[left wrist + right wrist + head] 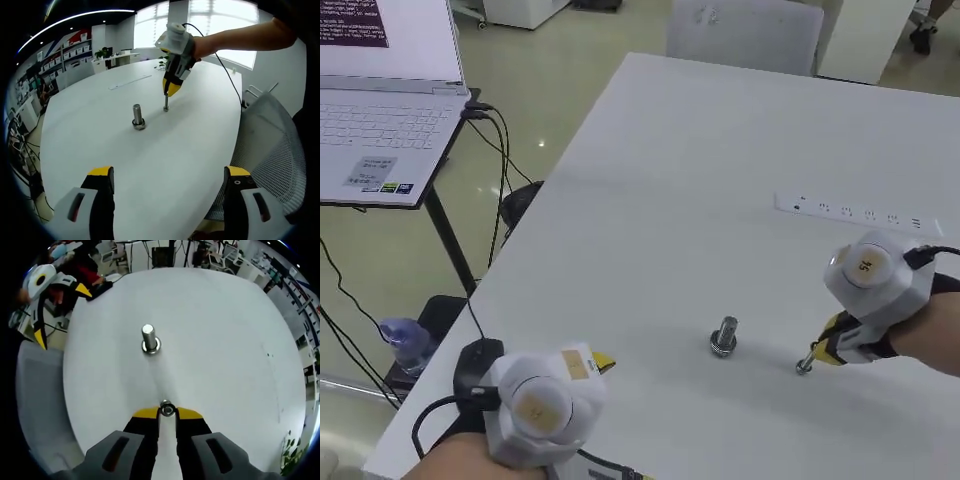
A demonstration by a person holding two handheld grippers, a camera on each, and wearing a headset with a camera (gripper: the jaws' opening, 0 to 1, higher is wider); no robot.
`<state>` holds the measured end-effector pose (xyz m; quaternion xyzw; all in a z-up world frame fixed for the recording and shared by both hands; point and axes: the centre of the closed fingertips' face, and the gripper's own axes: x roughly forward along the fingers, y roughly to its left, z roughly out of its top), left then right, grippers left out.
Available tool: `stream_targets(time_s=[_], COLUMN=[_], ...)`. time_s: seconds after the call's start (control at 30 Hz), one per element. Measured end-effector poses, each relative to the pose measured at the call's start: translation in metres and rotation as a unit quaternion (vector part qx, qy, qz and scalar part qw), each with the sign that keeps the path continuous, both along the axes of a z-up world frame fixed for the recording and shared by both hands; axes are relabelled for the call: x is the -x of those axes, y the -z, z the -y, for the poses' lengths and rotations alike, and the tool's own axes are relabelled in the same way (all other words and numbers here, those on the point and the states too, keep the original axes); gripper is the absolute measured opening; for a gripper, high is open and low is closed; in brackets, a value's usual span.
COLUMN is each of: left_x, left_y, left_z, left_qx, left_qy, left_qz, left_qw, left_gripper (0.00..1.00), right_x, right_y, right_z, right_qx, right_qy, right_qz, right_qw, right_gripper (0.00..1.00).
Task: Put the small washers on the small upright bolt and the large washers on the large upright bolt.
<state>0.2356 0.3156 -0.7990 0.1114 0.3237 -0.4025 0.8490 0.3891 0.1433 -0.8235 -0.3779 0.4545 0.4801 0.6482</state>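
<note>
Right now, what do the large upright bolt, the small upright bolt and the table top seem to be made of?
Large upright bolt: apparently bare steel, silver-grey with bright glints on the shank.
Small upright bolt: the same grey metallic look, but too small to judge its finish.
Table top: smooth matte white, perhaps laminate or painted board; I cannot tell which.

The left hand-held gripper (601, 361) hovers at the near edge of the worktop (700, 180), jaws spread wide. The right hand-held gripper (807, 362) points tips-down by the right edge, jaws nearly together.
</note>
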Motion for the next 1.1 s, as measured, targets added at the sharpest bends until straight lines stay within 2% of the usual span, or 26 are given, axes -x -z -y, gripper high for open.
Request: stream_targets(time_s=[0.43,0.83,1.1], left_x=[0.003,0.003,0.004], left_y=[0.003,0.007,0.009], left_z=[0.001,0.001,0.003], left_qx=[0.001,0.004,0.005], left_qy=[0.001,-0.001,0.002], left_qz=[-0.009,-0.016,-0.021], left_qw=[1.0,0.9999,0.9998], left_gripper=[0.87,0.85,0.83], right_x=[0.005,0.008,0.008], right_y=[0.014,0.029,0.033], right_z=[0.0,-0.001,-0.002], right_qx=[0.017,0.022,0.028], right_qy=[-0.011,-0.013,-0.021], right_qz=[-0.009,-0.023,-0.025], right_qw=[0.9997,0.9994,0.9991], right_gripper=[0.12,0.13,0.13])
